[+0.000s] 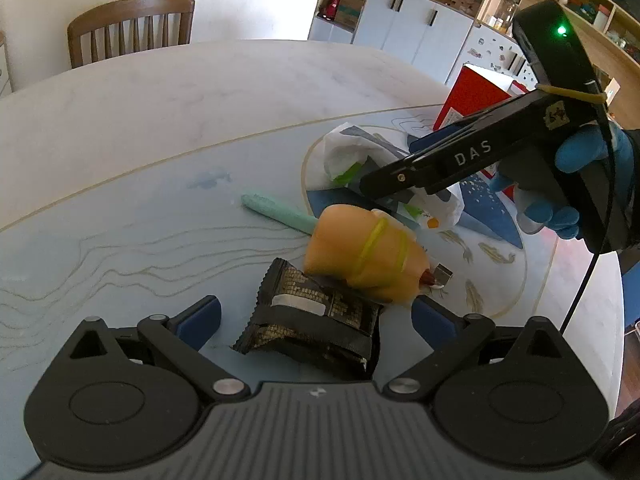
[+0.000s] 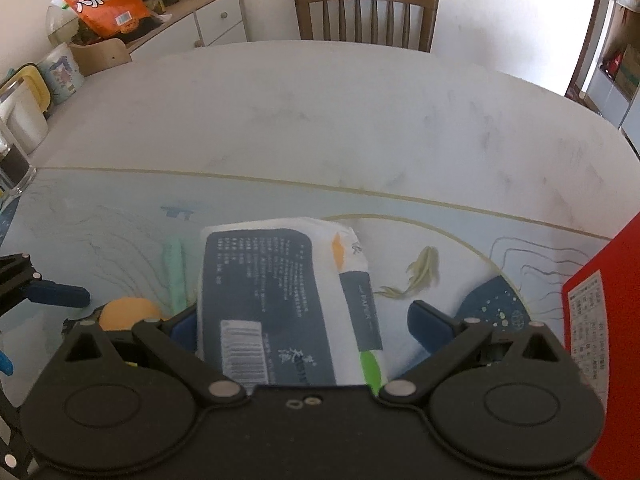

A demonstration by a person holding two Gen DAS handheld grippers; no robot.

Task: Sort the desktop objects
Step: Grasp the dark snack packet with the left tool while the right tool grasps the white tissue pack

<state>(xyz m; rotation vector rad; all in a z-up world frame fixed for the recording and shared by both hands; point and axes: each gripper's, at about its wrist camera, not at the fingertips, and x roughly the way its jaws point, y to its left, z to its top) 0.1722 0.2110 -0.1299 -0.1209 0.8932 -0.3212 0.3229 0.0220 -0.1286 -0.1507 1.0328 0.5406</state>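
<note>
A black snack packet (image 1: pixel 312 320) lies on the pale blue mat between the wide-apart blue fingers of my left gripper (image 1: pixel 318 322), which is open. An orange soft object with yellow rubber bands (image 1: pixel 368 256) rests against the packet's far side; a small metal clip (image 1: pixel 442 274) sits by its right end. A green pen (image 1: pixel 276 210) lies behind the orange object. My right gripper (image 2: pixel 308 326) is open around a white and navy tissue pack (image 2: pixel 280 300), with a gap at its right finger. A blue-gloved hand (image 1: pixel 576 152) holds the right gripper (image 1: pixel 384 178) over the tissue pack (image 1: pixel 352 148).
A red box (image 2: pixel 600 320) stands at the right edge of the mat (image 1: pixel 120 240). A wooden chair (image 2: pixel 366 16) is at the table's far side. A sideboard with an orange bag (image 2: pixel 104 0) lies far left. White cabinets and shelves (image 1: pixel 416 20) stand beyond the table.
</note>
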